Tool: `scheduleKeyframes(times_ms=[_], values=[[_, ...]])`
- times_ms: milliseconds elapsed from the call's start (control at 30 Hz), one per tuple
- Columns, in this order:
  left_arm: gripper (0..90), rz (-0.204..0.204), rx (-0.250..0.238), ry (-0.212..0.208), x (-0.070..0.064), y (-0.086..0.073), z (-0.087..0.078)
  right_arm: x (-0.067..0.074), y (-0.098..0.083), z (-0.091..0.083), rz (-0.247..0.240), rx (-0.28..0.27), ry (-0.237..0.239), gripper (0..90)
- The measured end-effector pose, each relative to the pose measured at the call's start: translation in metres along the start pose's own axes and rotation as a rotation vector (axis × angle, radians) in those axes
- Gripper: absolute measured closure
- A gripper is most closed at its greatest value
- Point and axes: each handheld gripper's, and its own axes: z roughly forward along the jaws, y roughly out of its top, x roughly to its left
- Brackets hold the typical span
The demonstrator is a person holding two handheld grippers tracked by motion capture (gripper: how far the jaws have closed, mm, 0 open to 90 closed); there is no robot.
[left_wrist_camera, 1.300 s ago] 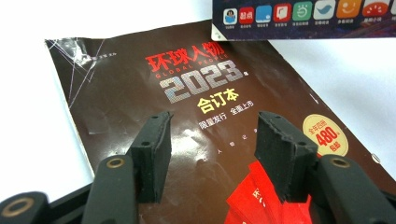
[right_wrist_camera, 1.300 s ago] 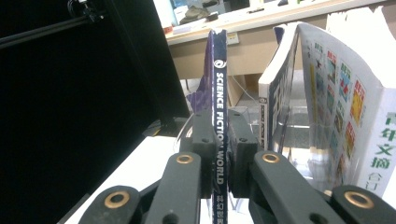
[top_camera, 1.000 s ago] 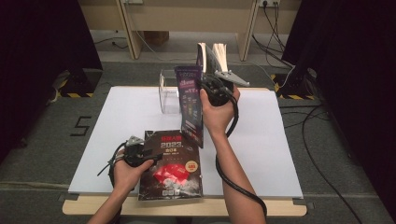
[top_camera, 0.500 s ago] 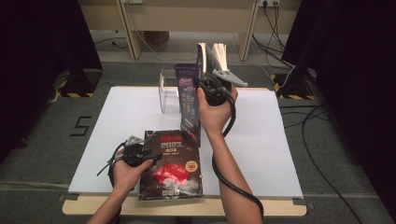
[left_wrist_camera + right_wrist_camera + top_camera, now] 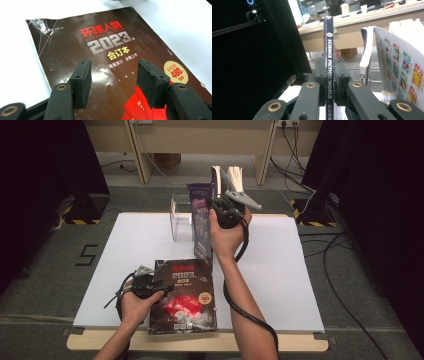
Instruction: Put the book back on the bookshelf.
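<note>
the right gripper (image 5: 222,209) is raised over the far middle of the white table (image 5: 280,280), its two black jaws pressed together on the spine of a slim dark-purple science fiction magazine (image 5: 328,67), which stands upright between them, its cover (image 5: 201,225) hanging down toward the tabletop in the high view. just beside it, farther back, stand other upright magazines with pale, fanned page edges (image 5: 402,62), next to a clear plastic stand (image 5: 181,217). judging by that, the work in hand is to slot the purple magazine in among the upright ones. the left gripper (image 5: 113,75) rests at the near edge over a thick dark-brown bound volume with red and silver lettering (image 5: 105,52) lying flat on the table; its jaws stand apart with nothing between the pads, hovering just above the cover. the main risk is the thin grip: the jaws hold only the spine, so the floppy magazine could swing, splay open or slide out if the hand tilts or moves quickly. its loose lower corner could also catch the rim of the clear stand or the neighbouring fanned pages, bending them or toppling the row. a release made before the magazine is supported on both sides would likely let it fall flat.
</note>
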Motion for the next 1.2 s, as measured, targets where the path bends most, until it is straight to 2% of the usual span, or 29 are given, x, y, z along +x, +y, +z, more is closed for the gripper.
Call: scheduleKeyframes(times_ms=[567,1200], values=[[45.3,-0.002,0.008,0.001,0.001,0.0,0.0,0.001,0.002,0.019,-0.004,0.007,-0.021,84.4],[45.3,-0.011,0.0,-0.001,0.003,0.0,0.0,0.003,-0.003,0.038,-0.046,-0.02,-0.082,84.4]])
